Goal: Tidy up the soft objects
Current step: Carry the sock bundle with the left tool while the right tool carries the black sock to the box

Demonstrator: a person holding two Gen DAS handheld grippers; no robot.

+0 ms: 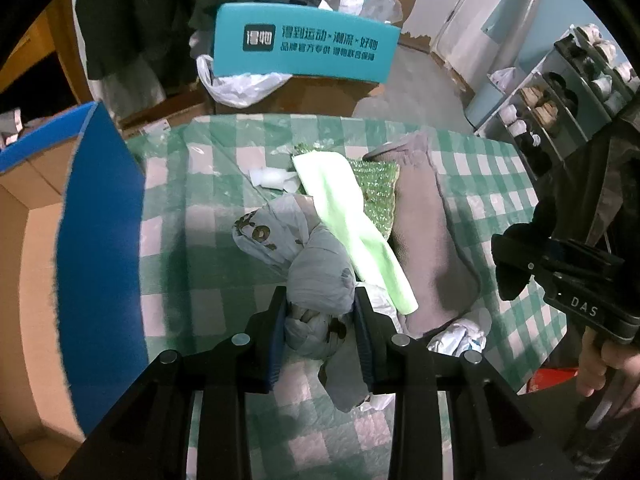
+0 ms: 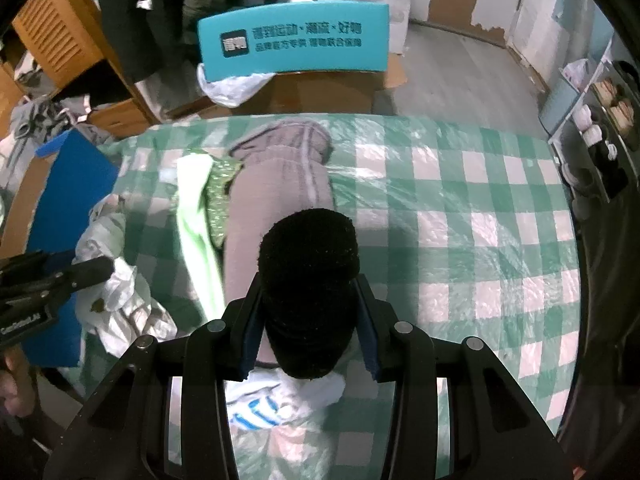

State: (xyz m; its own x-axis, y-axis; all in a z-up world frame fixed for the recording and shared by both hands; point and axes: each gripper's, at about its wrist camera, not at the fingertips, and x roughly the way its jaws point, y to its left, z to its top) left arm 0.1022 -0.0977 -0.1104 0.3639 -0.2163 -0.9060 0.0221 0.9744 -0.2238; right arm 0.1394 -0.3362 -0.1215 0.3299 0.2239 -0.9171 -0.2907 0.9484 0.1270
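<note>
My left gripper (image 1: 320, 312) is shut on a crumpled grey printed cloth (image 1: 308, 264), lifted over the green checked tablecloth (image 1: 208, 208). My right gripper (image 2: 308, 312) is shut on a black fuzzy rolled cloth (image 2: 308, 276), held above the table. On the table lie a pale green towel (image 1: 344, 216), a green sparkly cloth (image 1: 380, 188) under it, and folded grey-brown trousers (image 1: 424, 232). A white cloth with blue stripes (image 2: 264, 404) lies below the right gripper. The right gripper shows at the right edge of the left wrist view, as does the left gripper (image 2: 60, 276) in the right wrist view.
An open cardboard box with blue flaps (image 1: 100, 216) stands at the table's left. A teal box flap with printed text (image 1: 308, 44) rises behind the table. A shoe rack (image 1: 568, 92) stands at the right. Dark clothes hang at the back left. A hand (image 1: 600, 364) grips the right tool.
</note>
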